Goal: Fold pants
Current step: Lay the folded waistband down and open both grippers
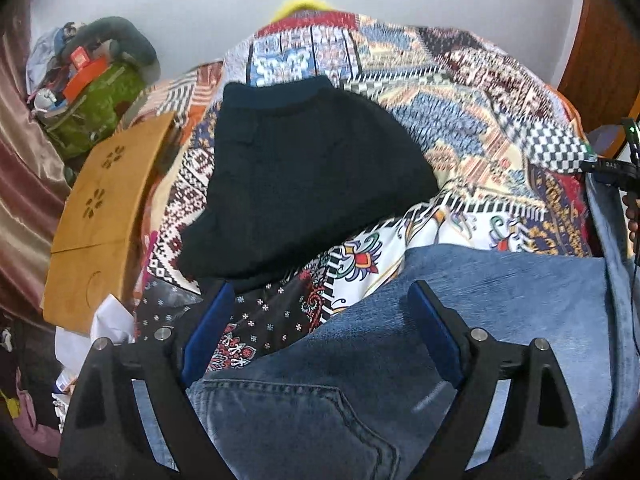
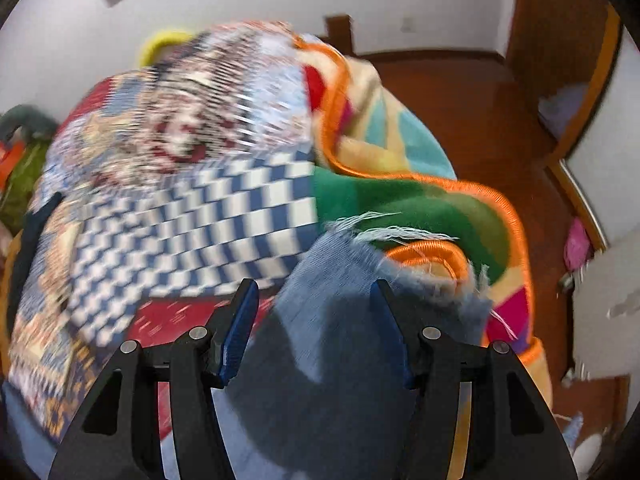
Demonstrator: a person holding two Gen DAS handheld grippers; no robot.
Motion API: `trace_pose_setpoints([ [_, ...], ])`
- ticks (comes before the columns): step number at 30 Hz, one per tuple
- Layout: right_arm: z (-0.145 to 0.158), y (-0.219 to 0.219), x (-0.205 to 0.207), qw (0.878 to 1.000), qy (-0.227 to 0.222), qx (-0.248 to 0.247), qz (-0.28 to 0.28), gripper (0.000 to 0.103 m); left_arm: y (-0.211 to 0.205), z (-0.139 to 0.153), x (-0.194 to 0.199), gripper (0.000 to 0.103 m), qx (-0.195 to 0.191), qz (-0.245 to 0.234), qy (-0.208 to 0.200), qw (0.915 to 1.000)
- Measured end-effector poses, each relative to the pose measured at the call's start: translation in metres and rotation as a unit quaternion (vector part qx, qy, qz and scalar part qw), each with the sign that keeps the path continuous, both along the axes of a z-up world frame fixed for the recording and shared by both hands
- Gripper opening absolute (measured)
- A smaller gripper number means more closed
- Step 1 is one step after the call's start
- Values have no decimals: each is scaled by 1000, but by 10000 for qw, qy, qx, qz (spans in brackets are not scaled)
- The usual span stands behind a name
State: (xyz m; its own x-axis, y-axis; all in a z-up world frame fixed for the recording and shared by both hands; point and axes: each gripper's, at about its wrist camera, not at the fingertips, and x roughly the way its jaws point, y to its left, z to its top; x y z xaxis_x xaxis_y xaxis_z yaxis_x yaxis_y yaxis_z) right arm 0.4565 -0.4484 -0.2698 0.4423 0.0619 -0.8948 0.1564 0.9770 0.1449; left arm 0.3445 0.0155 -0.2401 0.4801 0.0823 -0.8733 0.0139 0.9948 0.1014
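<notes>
Blue jeans (image 1: 460,320) lie on a patterned bedspread (image 1: 460,120); a back pocket shows at the bottom of the left wrist view. My left gripper (image 1: 320,312) is open, its jaws wide apart above the jeans' waist area. In the right wrist view a frayed jeans leg hem (image 2: 352,272) lies between the jaws of my right gripper (image 2: 314,312), which is open around the denim. A folded black garment (image 1: 304,184) lies on the bed beyond the jeans. The right wrist view is blurred.
A wooden lap table (image 1: 96,216) lies at the bed's left edge, with a green bag (image 1: 100,108) and clutter behind it. A colourful orange-edged blanket (image 2: 420,200) is bunched at the bed's right side. Wooden floor (image 2: 460,100) lies beyond.
</notes>
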Motion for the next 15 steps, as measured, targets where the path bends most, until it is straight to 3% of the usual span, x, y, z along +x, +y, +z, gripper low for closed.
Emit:
trace_pose_setpoints([
  [2,-16,-4,6,9997,139,170,-117,52,1,-5,2,89,-22,10,68,10000],
  [6,-19,-6,-2,9997,-48,119,-225,47,2,-8,1,89,-88,31,97,9999],
  [9,-16,-8,-9,9997,-65,-24,-247,25,3,-7,0,89,-138,71,137,9998],
  [10,-14,-13,-13,9995,-58,-45,-296,11,3,-7,-1,89,-174,78,151,9997],
  [11,-11,-20,-18,9993,-32,12,-365,6,2,-5,-2,89,-217,75,164,9996],
  [15,5,-38,-38,9988,-148,258,-385,4,-5,1,-16,89,-344,-11,243,9991],
])
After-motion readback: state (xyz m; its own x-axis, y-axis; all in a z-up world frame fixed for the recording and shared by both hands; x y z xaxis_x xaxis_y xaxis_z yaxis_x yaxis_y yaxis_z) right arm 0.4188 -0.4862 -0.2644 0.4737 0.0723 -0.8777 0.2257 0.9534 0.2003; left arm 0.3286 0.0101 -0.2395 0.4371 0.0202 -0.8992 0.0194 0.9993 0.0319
